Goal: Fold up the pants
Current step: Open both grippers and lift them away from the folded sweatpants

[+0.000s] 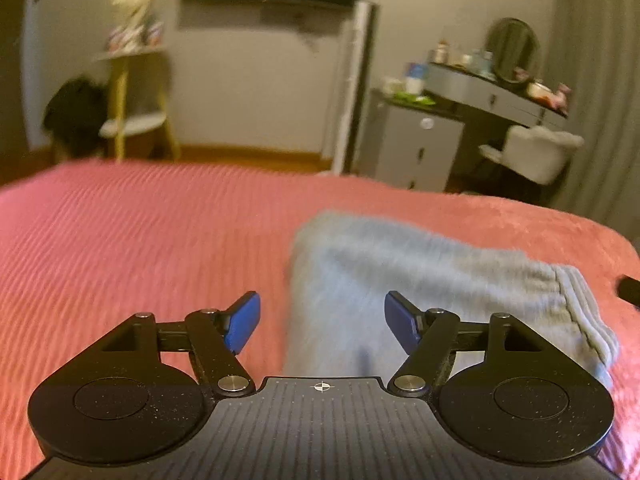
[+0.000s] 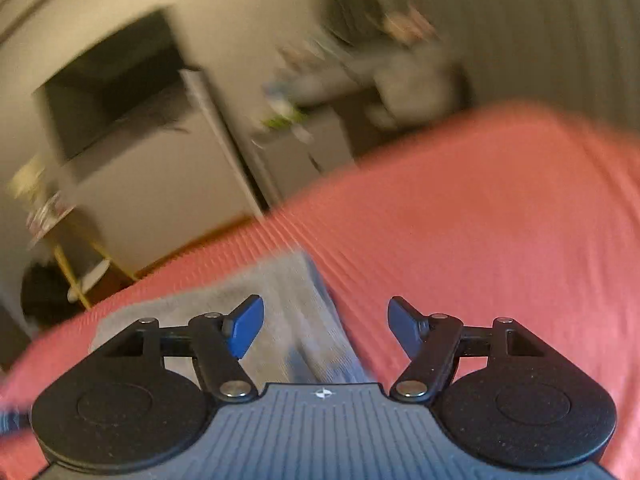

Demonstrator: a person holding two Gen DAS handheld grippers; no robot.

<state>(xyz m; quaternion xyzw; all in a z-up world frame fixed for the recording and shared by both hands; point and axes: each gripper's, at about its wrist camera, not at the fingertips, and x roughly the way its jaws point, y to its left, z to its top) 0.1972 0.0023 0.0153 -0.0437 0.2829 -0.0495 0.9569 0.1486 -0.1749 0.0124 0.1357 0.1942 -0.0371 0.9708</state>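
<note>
Blue pads of the left gripper (image 1: 322, 322) stand apart with nothing clamped, just above the pants (image 1: 420, 288); the right gripper (image 2: 326, 328) is likewise spread and empty. Both hover over the folded bundle, which lies on the bed cover (image 1: 140, 240), toward its right side in the left wrist view. Folding looks finished or nearly so; the next move calls for squaring the bundle or withdrawing. Pants are soft grey-blue fleece with a ribbed band; bed cover is pink, corded plush.

Pink ribbed bedspread (image 1: 140, 232), yellow-legged shelf (image 1: 132, 92), grey dressing table (image 1: 492, 96).
</note>
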